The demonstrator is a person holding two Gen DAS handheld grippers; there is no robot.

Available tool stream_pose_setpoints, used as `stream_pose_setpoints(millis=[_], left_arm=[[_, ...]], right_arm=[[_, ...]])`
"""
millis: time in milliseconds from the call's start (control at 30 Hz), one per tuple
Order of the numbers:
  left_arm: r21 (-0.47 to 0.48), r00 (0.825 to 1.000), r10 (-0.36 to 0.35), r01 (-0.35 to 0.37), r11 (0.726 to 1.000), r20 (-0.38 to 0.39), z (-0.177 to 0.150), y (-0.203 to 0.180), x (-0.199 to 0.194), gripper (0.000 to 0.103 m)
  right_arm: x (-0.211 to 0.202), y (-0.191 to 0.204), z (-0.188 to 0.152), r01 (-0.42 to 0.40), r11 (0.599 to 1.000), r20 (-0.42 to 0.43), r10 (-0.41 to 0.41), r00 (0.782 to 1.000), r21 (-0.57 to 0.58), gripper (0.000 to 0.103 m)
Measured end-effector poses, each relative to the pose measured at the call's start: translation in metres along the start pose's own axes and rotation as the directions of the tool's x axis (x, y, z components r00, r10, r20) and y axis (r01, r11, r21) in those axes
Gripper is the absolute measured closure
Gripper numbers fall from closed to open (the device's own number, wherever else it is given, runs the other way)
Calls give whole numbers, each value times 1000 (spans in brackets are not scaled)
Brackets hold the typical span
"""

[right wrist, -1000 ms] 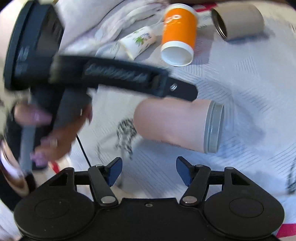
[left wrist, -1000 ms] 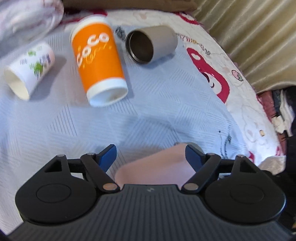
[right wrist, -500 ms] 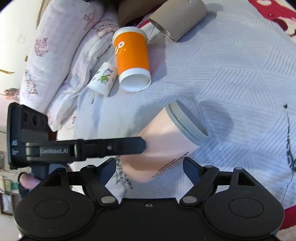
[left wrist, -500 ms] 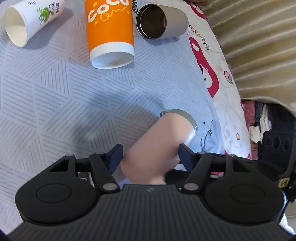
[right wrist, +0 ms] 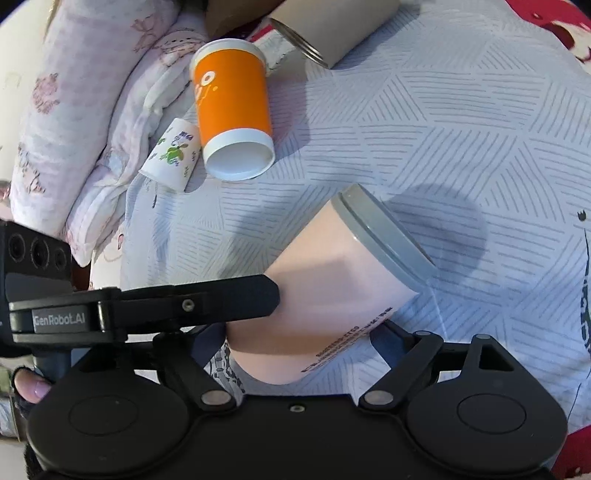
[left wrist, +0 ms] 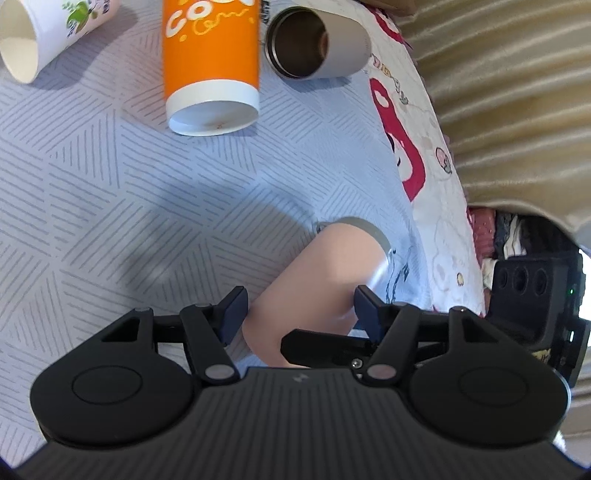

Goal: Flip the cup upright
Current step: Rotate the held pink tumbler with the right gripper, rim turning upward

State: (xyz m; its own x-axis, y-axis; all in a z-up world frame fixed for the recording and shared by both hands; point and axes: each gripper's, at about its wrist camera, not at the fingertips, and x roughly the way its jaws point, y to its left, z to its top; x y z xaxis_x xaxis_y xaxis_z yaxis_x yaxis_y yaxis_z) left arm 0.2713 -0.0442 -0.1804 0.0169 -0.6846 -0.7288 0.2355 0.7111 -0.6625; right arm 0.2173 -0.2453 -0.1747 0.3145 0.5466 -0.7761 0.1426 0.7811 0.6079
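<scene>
A: How is the pink cup [right wrist: 332,291] held?

B: It is clamped near its base by the left tool [left wrist: 299,308], while the right tool [right wrist: 295,343] is spread around it; contact there cannot be told. The cup is tilted above the bed [right wrist: 461,122], grey rim [right wrist: 384,232] pointing up and away.

A: What is left?

B: The turn seems about half done. The cup is yet to be stood and released. Farther off, an orange cup [left wrist: 210,70], a white cup [left wrist: 48,33] and a steel tumbler [left wrist: 317,44] are seen lying down.

- pink cup [left wrist: 325,284]: base hidden behind the left gripper's body, between its fingers.
- orange cup [left wrist: 210,66]: top cut off by the picture's edge.
- small print on the pink cup is unreadable.
</scene>
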Motion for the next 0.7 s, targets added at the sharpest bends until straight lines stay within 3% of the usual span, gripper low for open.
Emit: stream_pose_setpoints(millis=[100,233,267,400,700], left_arm=[[8,1000,-19,19,1000,-5,-1,-2,-1,43],[49,1000,-13,14,999,-20,-5,-11,1,44],[53,1000,-13,14,998,-23,-6,-13,3,45],[64,1000,10,-9,998,-20,-7,-16,5,45],[49,998,56,-58,997,40,0,-12,6,45]], right_arm=[[-14,-5,-9,1,999,5,0,1000,-53,18],[-19,14,-17,84,980,10,-84,996,-180,19],[-20,18,-19,96,974,15,-95,995,-207,24],[-25,38,-25,176,916,71,-161,984,-362,25],[-10,38,7,117,929,-78,-153,985,-350,24]])
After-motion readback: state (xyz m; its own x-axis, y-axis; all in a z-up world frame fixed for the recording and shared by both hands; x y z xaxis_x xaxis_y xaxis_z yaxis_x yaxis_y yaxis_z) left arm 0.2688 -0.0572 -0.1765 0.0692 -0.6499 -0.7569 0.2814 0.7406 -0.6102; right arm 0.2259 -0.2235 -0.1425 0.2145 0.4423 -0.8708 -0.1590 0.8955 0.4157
